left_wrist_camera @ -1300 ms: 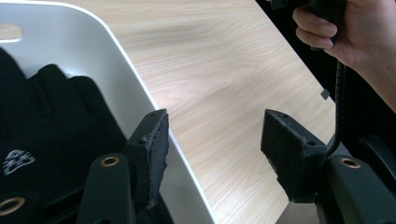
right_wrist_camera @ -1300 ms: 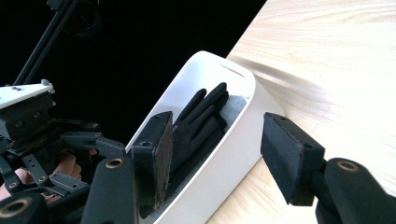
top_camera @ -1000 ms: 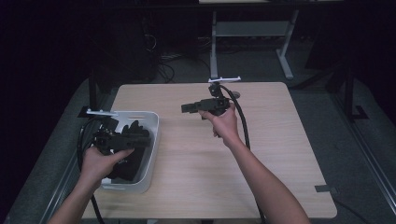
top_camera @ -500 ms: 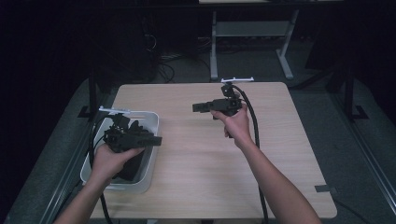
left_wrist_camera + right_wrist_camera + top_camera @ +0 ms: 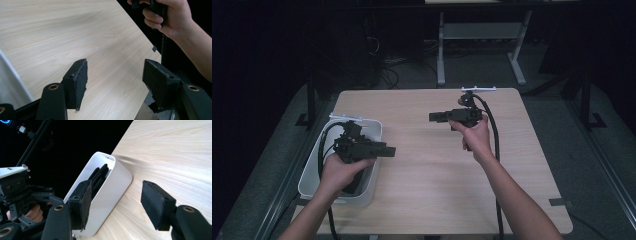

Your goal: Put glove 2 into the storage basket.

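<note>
A white plastic bin [image 5: 314, 172] with rounded corners sits at the left edge of the light wood-grain table [image 5: 427, 185], holding dark, slender black items [image 5: 98, 176] that stand against its wall. The left gripper [image 5: 388, 150] hovers over the bin's right rim, jaws spread wide and holding nothing. The right gripper [image 5: 434, 117] hangs above the table's middle, well apart, jaws likewise wide and empty. Around the table the room is dark, with grey carpet [image 5: 562, 115] and a table frame [image 5: 482, 35] behind.

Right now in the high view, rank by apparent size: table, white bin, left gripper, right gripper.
1. table
2. white bin
3. left gripper and right gripper: look alike, so unranked.
</note>
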{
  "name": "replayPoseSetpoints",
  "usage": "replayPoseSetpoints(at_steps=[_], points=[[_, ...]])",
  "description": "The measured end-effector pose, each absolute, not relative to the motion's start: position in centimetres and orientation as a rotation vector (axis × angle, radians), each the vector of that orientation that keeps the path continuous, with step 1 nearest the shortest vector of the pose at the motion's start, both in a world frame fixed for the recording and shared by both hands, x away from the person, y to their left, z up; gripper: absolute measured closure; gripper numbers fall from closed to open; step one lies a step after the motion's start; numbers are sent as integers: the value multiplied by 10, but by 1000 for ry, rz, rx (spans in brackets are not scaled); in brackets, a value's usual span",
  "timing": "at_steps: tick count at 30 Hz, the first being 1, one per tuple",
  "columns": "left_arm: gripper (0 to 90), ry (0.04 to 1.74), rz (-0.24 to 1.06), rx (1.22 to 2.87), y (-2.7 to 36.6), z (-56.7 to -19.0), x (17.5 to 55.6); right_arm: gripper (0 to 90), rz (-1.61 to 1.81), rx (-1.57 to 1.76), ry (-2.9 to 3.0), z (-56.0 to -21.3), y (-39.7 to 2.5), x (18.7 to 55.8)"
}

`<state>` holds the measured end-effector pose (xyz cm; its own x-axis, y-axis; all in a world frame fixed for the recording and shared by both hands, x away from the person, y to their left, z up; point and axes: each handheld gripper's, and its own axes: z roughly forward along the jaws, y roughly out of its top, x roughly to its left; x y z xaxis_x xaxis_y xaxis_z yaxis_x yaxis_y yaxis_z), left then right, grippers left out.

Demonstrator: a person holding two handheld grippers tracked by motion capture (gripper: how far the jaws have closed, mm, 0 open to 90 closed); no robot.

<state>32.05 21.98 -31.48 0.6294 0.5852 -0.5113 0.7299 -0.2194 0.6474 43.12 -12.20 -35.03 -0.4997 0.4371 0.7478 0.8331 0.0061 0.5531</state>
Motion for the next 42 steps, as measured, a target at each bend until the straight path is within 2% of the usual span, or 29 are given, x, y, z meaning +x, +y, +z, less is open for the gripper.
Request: replayPoseSetpoints(at_steps=[42], points=[[343, 917, -254, 1977, 156, -330, 319, 394, -1530, -1444, -1840, -367, -204, 409]])
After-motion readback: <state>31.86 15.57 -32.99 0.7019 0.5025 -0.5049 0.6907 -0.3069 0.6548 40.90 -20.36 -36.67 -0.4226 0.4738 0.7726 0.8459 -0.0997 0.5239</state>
